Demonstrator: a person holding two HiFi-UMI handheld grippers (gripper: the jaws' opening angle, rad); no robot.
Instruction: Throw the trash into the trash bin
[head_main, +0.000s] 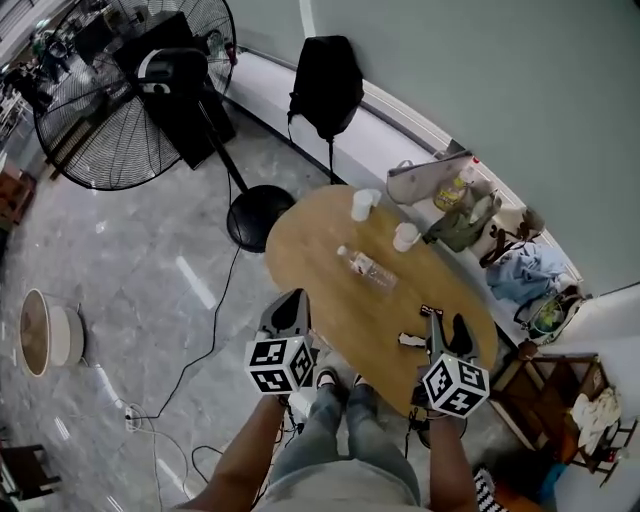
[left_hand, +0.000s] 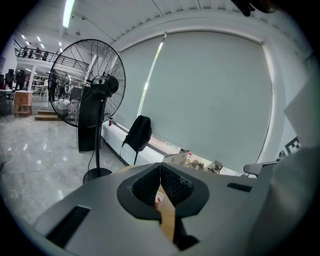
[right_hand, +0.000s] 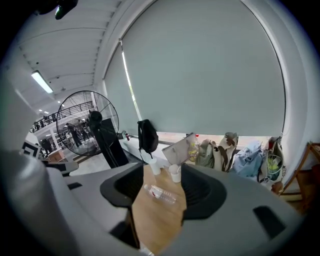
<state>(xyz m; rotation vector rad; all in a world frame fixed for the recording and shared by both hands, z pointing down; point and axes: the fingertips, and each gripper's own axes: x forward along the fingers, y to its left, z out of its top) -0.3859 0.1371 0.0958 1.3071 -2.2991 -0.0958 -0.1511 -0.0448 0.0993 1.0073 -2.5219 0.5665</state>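
Two grippers hang over the near rim of the oval wooden table (head_main: 325, 300), low in the head view. Of these, the left gripper (left_hand: 160, 171) has its jaws closed tip to tip with nothing held; only a thin strip of tabletop shows below where the pads meet. By contrast, the right gripper (right_hand: 162, 176) has its jaws wide apart and empty, and the tabletop shows through the gap.

Framed in that gap, well beyond the jaws, a clear bottle (right_hand: 160, 193) lies on its side at mid-table. Two white cups (right_hand: 175, 173) stand upright past it, near the far end. Two small dark scraps (head_main: 431, 311) lie on the table just ahead of the right gripper.

On the floor at the left edge of the head view sits a round white tub (head_main: 45, 333). A big black fan (head_main: 120, 100) fills the upper left, a black backpack (head_main: 325, 85) stands at top centre, and bags (head_main: 470, 215) line the wall on the right.
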